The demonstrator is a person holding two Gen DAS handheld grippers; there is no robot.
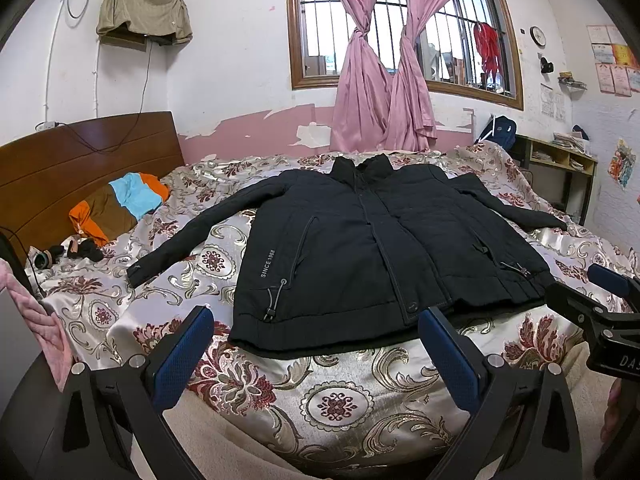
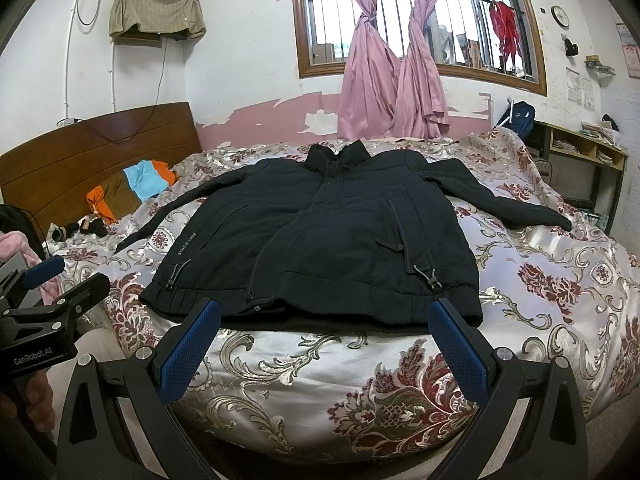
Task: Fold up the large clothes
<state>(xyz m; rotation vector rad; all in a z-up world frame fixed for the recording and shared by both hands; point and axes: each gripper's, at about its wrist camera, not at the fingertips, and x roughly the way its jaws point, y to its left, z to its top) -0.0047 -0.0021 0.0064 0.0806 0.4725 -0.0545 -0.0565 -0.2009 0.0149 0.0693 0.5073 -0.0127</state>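
Note:
A black zipped jacket (image 1: 360,240) (image 2: 320,236) lies flat and face up on the bed, collar toward the window, both sleeves spread outward, hem toward me. My left gripper (image 1: 316,336) hovers open just short of the hem, nothing between its blue pads (image 1: 184,356). My right gripper (image 2: 324,328) is open too, level with the hem and holding nothing. The right gripper's body shows at the right edge of the left wrist view (image 1: 592,312); the left one appears at the left of the right wrist view (image 2: 44,308).
A floral satin bedspread (image 1: 332,396) (image 2: 540,280) covers the bed. An orange, brown and blue pillow (image 1: 120,204) and small dark items (image 1: 80,252) lie near the wooden headboard (image 1: 80,160). Pink curtains (image 1: 380,80), a window, and a shelf desk (image 1: 560,160) stand behind.

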